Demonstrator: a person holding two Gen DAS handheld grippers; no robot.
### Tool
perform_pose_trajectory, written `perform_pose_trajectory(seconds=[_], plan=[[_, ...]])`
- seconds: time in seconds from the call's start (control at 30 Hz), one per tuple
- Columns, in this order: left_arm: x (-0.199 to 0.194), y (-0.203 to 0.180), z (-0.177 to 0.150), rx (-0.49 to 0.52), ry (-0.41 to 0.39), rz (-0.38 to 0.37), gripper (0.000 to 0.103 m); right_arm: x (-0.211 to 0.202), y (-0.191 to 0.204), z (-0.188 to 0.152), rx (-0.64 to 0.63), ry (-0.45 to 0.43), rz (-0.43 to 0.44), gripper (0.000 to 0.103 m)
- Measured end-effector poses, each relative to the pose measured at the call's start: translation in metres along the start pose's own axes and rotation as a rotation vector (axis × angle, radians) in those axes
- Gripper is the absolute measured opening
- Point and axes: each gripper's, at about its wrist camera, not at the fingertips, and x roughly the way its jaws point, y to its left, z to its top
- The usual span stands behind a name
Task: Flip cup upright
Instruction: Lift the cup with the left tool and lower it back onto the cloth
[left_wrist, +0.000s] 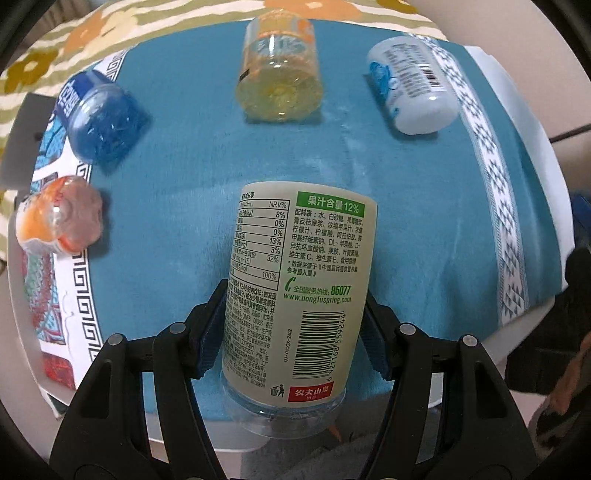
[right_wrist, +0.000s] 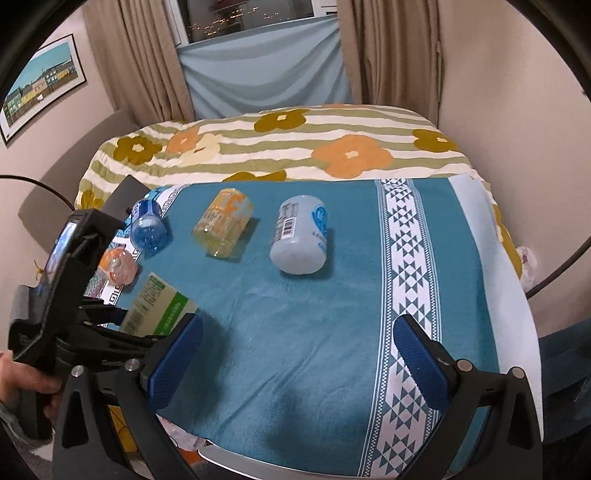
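The left gripper (left_wrist: 291, 332) pinches the green-labelled cup (left_wrist: 295, 280) across its sides near the front edge of the blue cloth (left_wrist: 424, 240), probably to tip it upright, while the right gripper (right_wrist: 295, 354) hovers spread and empty, and four more cups lie beyond.

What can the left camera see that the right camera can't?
Only the left wrist view shows the barcode on the green-label cup, with the left hand-held gripper shut on it. Only the right wrist view shows the window, curtains, wall picture and the open right hand-held gripper. Both show the blue cup, yellow cup and white cup lying on the blue towel.
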Motion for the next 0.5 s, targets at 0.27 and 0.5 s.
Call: perform_pose_trajectory(seconds=[0.27, 0.5], plan=[[0.014, -0.005, 0.006, -0.031, 0.028, 0.001, 0.069, 0.006, -0.001, -0.001, -0.006, 0.013, -0.004, 0.103], [0.021, -0.009, 0.008, -0.027, 0.043, 0.012, 0.071, 0.006, -0.002, -0.002, 0.003, 0.011, -0.005, 0.103]])
